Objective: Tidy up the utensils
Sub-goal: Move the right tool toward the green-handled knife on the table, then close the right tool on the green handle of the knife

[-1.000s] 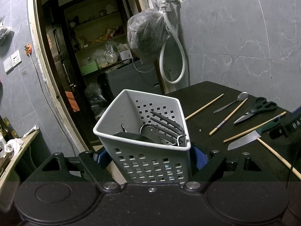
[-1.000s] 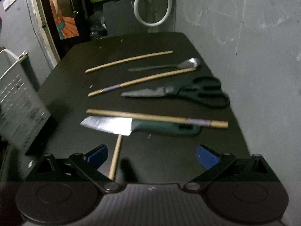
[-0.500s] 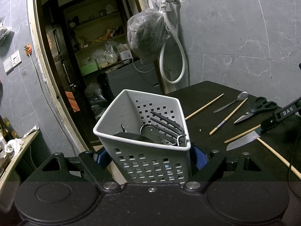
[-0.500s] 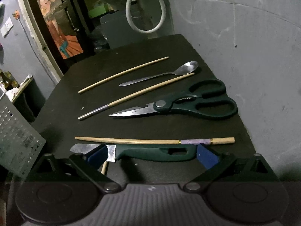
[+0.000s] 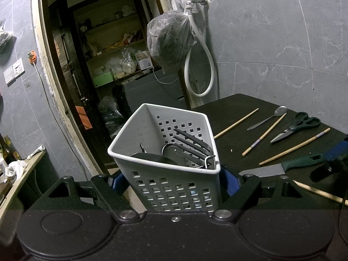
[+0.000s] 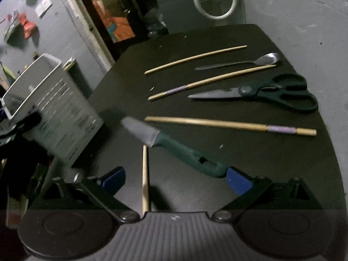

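Knife [image 6: 174, 150] handle against right jaw (unclamped)

- The white basket [image 6: 54, 117] is motion-blurred in the right wrist view.
- The nearest chopstick's [image 6: 145, 178] lower end hides behind the right gripper's body.

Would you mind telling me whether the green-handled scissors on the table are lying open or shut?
Shut. The scissors lie flat on the black table with both blades together in one point and the two handle loops side by side.
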`<state>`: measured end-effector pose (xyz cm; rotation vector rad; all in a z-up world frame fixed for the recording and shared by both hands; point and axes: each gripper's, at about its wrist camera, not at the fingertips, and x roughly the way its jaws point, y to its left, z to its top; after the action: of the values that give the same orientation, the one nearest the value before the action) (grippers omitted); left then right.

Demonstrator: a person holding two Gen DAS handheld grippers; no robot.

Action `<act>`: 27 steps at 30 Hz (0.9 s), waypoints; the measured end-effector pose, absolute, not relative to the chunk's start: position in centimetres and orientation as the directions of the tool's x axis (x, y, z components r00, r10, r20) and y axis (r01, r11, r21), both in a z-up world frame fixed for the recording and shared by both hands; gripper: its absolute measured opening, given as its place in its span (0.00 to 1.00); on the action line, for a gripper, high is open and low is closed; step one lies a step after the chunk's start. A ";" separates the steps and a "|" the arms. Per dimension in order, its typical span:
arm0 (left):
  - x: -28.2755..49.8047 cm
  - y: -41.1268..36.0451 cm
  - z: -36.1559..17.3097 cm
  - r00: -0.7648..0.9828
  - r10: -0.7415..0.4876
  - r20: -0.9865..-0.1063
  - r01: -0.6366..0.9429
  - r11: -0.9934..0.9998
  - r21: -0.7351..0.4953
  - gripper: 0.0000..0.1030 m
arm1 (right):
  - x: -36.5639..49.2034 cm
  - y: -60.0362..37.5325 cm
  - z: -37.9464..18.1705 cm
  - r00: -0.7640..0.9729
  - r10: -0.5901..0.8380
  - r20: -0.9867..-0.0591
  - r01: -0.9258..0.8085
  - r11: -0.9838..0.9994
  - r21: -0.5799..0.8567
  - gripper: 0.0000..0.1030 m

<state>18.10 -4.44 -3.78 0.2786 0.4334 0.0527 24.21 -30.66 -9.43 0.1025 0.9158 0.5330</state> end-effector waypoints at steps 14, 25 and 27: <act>18.1 -4.4 -3.8 0.907 0.109 -0.407 0.009 0.960 0.278 0.84 | 19.7 -27.8 -8.6 0.486 0.401 -0.776 -0.558 0.826 0.078 0.67; 18.1 -4.4 -3.8 0.907 0.109 -0.407 0.009 0.960 0.279 0.84 | 18.4 -29.8 -9.0 0.511 0.342 -0.788 -0.539 0.842 0.016 0.12; 18.1 -4.4 -3.8 0.907 0.109 -0.408 0.009 0.960 0.278 0.84 | 18.1 -30.3 -8.9 0.518 0.322 -0.793 -0.530 0.848 -0.002 0.12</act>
<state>18.11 -4.42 -3.78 0.2798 0.4341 0.0522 18.07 -30.31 -8.88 -0.2575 0.8897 0.5181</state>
